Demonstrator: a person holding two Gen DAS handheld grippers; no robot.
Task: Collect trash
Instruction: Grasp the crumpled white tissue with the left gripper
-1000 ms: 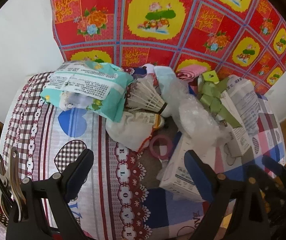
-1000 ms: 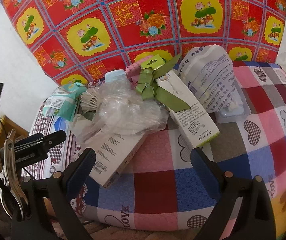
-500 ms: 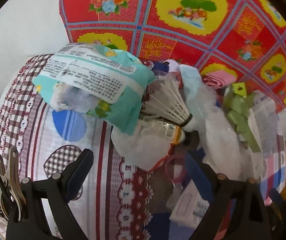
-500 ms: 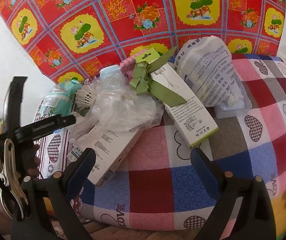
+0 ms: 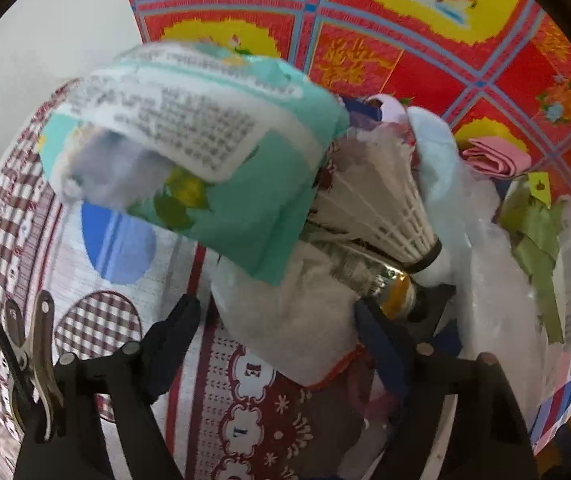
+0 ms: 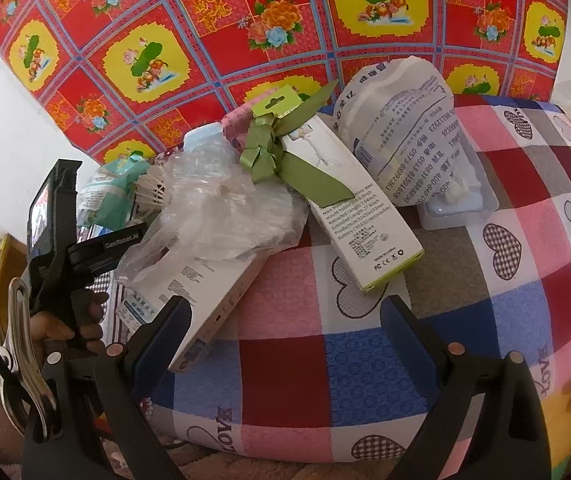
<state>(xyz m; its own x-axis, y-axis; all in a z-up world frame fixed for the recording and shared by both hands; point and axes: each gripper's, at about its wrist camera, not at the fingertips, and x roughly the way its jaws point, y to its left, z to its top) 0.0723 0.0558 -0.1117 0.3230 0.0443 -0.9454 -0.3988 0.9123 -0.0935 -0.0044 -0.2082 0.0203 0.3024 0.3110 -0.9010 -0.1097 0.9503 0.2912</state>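
A heap of trash lies on a patchwork cloth. In the left wrist view my left gripper [image 5: 277,320] is open, its fingers either side of a crumpled white wrapper [image 5: 285,328]. Above it lie a teal wipes packet [image 5: 189,168] and a white shuttlecock [image 5: 381,216]. In the right wrist view my right gripper [image 6: 285,320] is open and empty above the cloth, in front of a white box [image 6: 201,292], a clear plastic bag [image 6: 221,216], a box with a green ribbon [image 6: 365,232] and a white printed pouch [image 6: 409,136].
A red and yellow flowered cloth [image 6: 213,32] hangs behind the heap. The patchwork cloth [image 6: 525,248] stretches to the right. The left gripper's handle [image 6: 61,240] and the hand holding it show at the left of the right wrist view. White wall lies to the left.
My left gripper has moved forward into the heap, so the wrapper and teal packet loom much larger. My right gripper has shifted only slightly.
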